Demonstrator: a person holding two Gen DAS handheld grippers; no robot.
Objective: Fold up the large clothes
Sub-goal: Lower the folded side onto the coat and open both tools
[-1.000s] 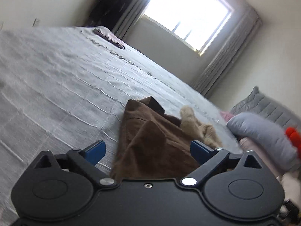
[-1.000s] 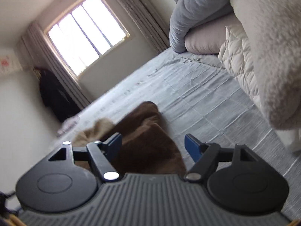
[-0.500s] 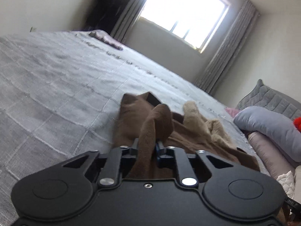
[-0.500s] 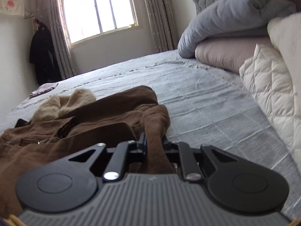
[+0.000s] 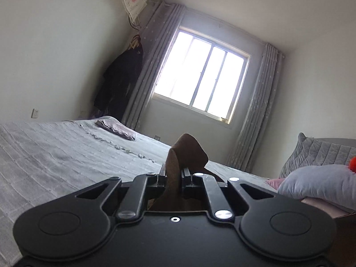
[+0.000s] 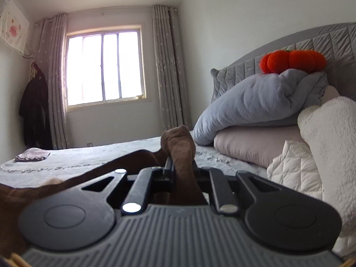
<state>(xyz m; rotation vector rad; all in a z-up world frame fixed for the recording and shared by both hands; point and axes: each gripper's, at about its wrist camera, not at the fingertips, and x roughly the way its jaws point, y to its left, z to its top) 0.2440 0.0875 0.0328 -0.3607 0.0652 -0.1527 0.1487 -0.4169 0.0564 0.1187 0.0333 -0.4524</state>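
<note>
- Your left gripper (image 5: 174, 179) is clamped on a fold of the brown garment (image 5: 188, 153); the jaws stand almost together, with only the thickness of the cloth between them. A bunched peak of fabric stands up past the fingertips, which indicates a deep bite, not a hold on the hem alone.
- Your right gripper (image 6: 183, 170) holds another fold of the same brown garment (image 6: 180, 146) in the same way — jaws nearly shut, cloth squeezed between the pads and rising beyond them. In the right wrist view the rest of the garment runs away to the left and sags low at the near left edge of the frame.
- Both grippers point level across the grey bed (image 5: 55, 155), toward the far window (image 5: 200, 77). Two separate holds let you spread the garment between them; that is the likely reason for gripping it at two points.
- Judge the step as the start of a fold: the garment is gripped but not yet laid flat or doubled over.
- The far left part of the bed carries only a small folded cloth (image 5: 115, 129), well apart from the garment, so there is room on that side to lay the piece out.
- The stacked bedding (image 6: 267, 102) and the white quilt (image 6: 296, 169) crowd the right side near the headboard (image 6: 311, 49). Keep the right-hand hold clear of them, or the cloth may drag across the pile.
</note>
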